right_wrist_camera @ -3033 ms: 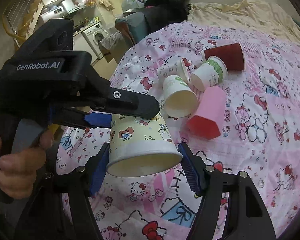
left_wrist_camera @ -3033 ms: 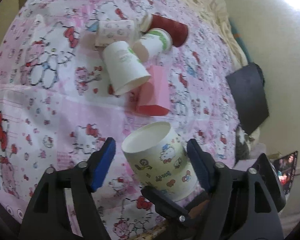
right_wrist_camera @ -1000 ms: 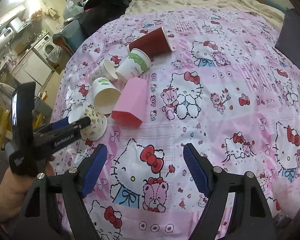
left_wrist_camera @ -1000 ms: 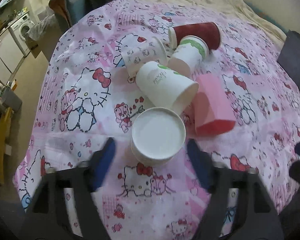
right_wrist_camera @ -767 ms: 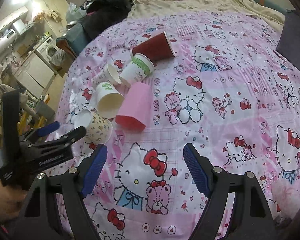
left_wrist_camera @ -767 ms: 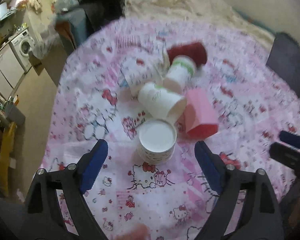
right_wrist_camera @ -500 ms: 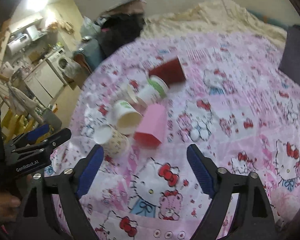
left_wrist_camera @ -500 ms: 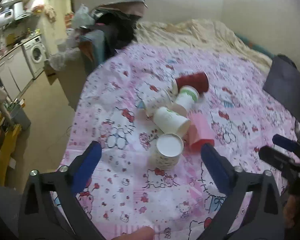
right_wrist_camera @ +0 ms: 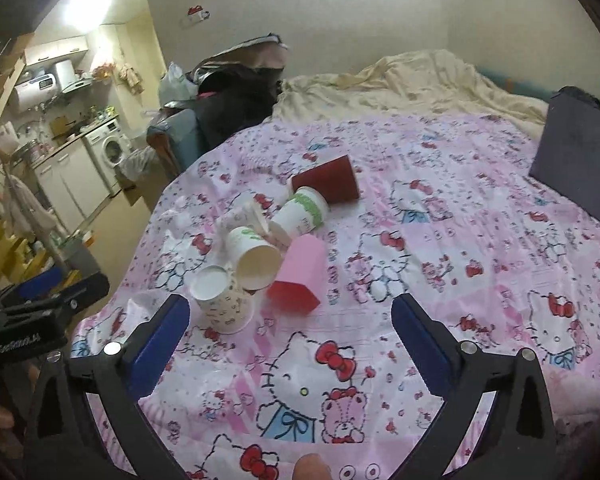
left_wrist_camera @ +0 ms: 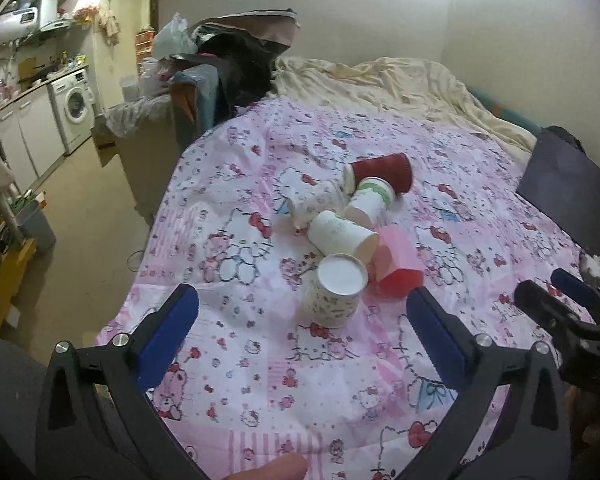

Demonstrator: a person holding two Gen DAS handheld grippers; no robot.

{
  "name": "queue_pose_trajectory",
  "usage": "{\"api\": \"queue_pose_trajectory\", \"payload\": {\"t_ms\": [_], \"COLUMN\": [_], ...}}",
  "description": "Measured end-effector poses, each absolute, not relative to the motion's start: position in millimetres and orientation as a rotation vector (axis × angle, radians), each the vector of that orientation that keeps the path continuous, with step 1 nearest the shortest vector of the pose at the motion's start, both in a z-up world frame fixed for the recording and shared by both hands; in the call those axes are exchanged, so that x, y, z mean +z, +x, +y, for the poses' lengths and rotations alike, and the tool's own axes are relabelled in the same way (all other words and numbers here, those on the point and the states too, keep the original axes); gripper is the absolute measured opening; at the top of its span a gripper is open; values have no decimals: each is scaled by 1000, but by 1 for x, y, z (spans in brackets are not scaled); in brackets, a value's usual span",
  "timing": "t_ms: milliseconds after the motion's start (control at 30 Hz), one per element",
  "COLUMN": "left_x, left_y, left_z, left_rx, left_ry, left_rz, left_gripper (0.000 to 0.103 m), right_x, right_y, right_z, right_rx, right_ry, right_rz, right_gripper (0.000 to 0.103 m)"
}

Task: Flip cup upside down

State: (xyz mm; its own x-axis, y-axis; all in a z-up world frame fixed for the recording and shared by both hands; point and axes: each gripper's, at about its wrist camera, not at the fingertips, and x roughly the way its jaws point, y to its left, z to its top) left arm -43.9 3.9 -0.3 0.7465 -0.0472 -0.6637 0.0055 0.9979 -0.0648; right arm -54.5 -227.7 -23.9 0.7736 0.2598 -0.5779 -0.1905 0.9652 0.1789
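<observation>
The patterned paper cup (left_wrist_camera: 336, 295) stands upside down on the pink Hello Kitty sheet (left_wrist_camera: 260, 380), white base up; it also shows in the right wrist view (right_wrist_camera: 222, 300). My left gripper (left_wrist_camera: 302, 336) is open and empty, held back and above the cup. My right gripper (right_wrist_camera: 290, 344) is open and empty, to the right of the cup. Each gripper also shows in the other's view, the right one at the right edge (left_wrist_camera: 568, 312) and the left one at the left edge (right_wrist_camera: 48, 292).
Behind the cup lie a white cup (left_wrist_camera: 342, 234), a green-banded cup (left_wrist_camera: 370, 200), a printed cup (left_wrist_camera: 316, 202), a dark red cup (left_wrist_camera: 380, 170) and a pink cup (left_wrist_camera: 398, 262), all on their sides. A dark bag (left_wrist_camera: 568, 196) sits at the right. The bed edge drops to the floor on the left.
Both grippers have pulled back and up from the bed; the cups look smaller. The patterned cup stays standing upside down where it was.
</observation>
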Motion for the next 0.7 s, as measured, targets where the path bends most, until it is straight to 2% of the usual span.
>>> {"api": "queue_pose_trajectory", "payload": {"t_ms": [700], "left_x": [-3], "left_y": [-47], "left_z": [-6], "left_rx": [-40], "left_ry": [-42], "left_rz": [718], "left_gripper": [103], "right_x": [-27], "right_y": [-61], "right_z": [-225], "right_rx": [226], "right_ry": [75], "right_rz": [628], "right_gripper": [103]}}
